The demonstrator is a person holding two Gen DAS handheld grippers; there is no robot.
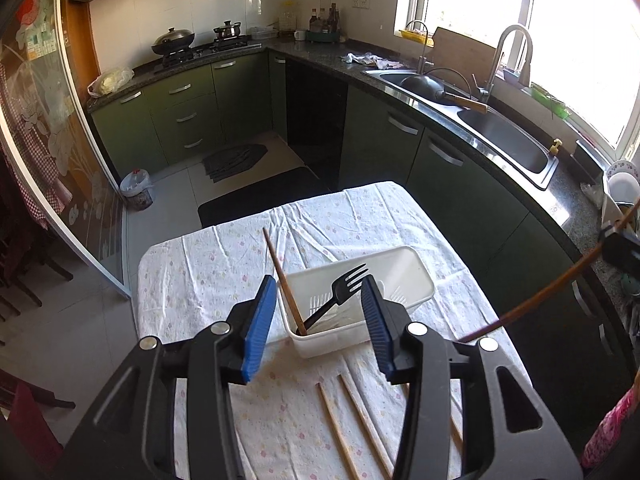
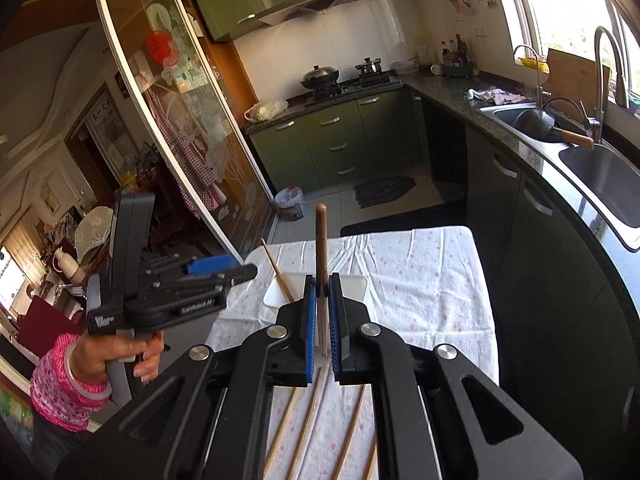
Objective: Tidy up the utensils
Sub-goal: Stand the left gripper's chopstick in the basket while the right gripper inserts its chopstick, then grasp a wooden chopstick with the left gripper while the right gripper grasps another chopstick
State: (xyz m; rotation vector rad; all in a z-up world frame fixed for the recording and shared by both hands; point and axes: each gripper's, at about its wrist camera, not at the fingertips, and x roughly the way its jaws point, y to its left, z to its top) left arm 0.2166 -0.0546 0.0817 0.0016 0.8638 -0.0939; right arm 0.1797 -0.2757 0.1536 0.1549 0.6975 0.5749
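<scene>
Kitchen table with floral cloth (image 1: 224, 264), seen along both tools. My left gripper (image 1: 318, 322) hangs with its blue pads parted and nothing between them, just above the near end of the white plastic bin (image 1: 416, 280); inside the bin a wooden chopstick (image 1: 280, 276) leans on the near corner beside a black plastic fork (image 1: 340, 296). My right gripper (image 2: 323, 318) is clenched on a second chopstick (image 2: 321, 264), held upright over the table, its tip clear of the bin. To finish this step well, I judge that I should carry the held stick over the bin's open middle, tilt it to match the leaning one, and part the jaws low. More chopsticks (image 2: 308, 424) lie loose on the cloth near me. Open cloth surrounds the bin; the left tool, beside the bin, crowds that side, so the right-hand approach looks freer.
</scene>
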